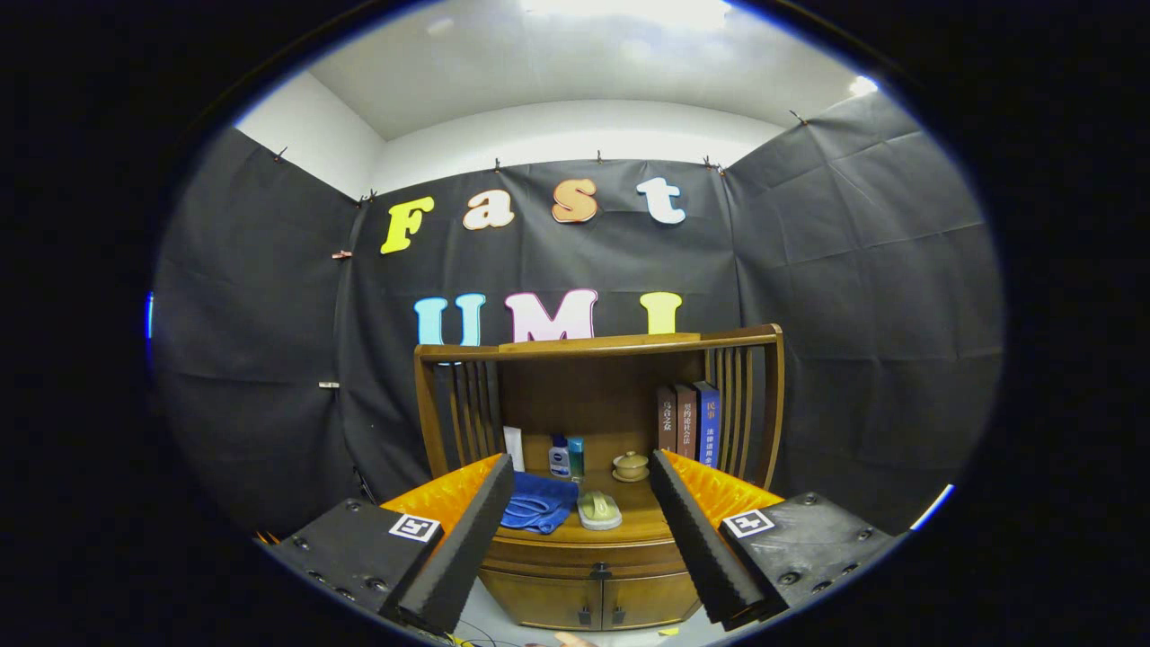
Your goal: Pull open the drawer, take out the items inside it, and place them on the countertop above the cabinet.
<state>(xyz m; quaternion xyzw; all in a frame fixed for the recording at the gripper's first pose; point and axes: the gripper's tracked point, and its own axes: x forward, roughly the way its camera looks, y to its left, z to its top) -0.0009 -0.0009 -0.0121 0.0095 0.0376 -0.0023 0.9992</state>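
We see the wooden cabinet (pixel 588 557) from a little way off, framed between the two fingers of our claw (pixel 582 539), which stand wide apart with nothing held between them. The drawer (pixel 588 568), the band just under the counter (pixel 642 517) with a small dark pull at its middle, sits flush with the cabinet front, so it reads as shut. Below it the two cabinet doors (pixel 593 600) are closed as well.

On the counter there already lie a folded blue cloth (pixel 539 503) and, just beside it, a pale oblong thing (pixel 598 509) that may be a brush or a sponge; at this range we cannot tell which. Behind them stand a small bottle (pixel 560 456), a teal tube (pixel 576 456), a white carton (pixel 514 447) and a lidded cup (pixel 631 465), with three books (pixel 687 422) upright against the right-hand slats.

How far along are we? The scene fits two readings. Either the drawer holds its items yet and the cloth and the pale thing are counter furniture, or those two came out of the drawer, which now sits shut again. We cannot see inside the drawer, so nothing here settles it. What we can say is that the claw is clear of the cabinet, touching neither pull nor items.
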